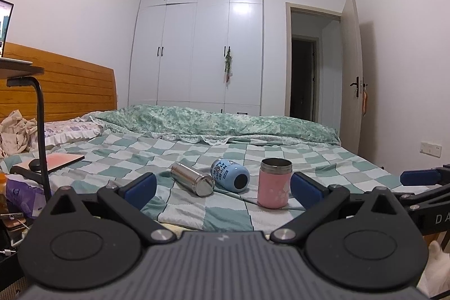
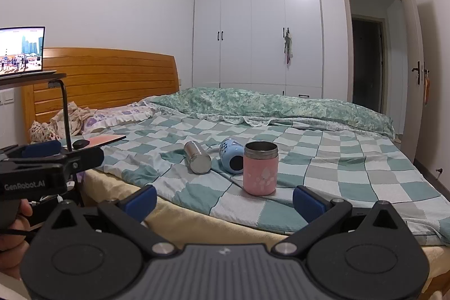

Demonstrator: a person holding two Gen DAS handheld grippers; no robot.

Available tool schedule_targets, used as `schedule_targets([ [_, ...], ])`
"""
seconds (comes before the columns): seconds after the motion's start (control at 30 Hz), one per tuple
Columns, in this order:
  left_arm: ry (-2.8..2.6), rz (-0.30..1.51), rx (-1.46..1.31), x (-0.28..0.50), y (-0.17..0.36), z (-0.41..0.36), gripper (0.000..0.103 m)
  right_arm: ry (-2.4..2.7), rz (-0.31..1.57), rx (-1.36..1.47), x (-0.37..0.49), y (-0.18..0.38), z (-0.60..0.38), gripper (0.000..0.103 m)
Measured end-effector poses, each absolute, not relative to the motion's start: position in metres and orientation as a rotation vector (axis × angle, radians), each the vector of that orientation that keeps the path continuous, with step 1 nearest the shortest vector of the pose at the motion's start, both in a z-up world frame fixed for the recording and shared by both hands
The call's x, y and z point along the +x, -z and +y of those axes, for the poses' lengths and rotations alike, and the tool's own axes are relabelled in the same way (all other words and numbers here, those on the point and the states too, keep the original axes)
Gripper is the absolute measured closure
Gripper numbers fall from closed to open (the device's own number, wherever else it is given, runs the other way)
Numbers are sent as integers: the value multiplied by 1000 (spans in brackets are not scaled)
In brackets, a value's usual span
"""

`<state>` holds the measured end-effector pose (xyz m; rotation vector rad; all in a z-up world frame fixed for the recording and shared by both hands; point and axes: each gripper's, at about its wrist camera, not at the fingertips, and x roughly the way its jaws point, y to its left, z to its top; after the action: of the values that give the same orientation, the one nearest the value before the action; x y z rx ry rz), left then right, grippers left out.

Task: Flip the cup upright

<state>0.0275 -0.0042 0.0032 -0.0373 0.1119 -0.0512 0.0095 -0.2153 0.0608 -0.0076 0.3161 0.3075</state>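
Three cylindrical cups sit near the front edge of the bed (image 1: 323, 159), on its soft green-and-white checked sheet. A matte pink cup (image 1: 274, 183) with a brushed-steel rim stands upright, mouth up. Just left of it, a glossy light-blue cup (image 1: 230, 175) with dark printed lettering lies on its side, its round dark end facing the cameras. Beside that, a shiny stainless-steel cup (image 1: 192, 178) also lies on its side, its flat end toward the cameras; whether the two lying cups touch cannot be told.

Left gripper (image 1: 223, 189) is held level short of the cups, its blue-padded fingers spread wide apart with nothing between them. Right gripper (image 2: 225, 203) is held level off the bed's near edge, likewise spread wide and holding nothing, the pink cup beyond its gap
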Motion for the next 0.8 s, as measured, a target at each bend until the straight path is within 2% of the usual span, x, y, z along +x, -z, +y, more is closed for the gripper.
schedule_targets([
  [0.8, 42, 119, -55, 26, -3, -8, 0, -304, 318, 1, 10, -60, -219, 0],
])
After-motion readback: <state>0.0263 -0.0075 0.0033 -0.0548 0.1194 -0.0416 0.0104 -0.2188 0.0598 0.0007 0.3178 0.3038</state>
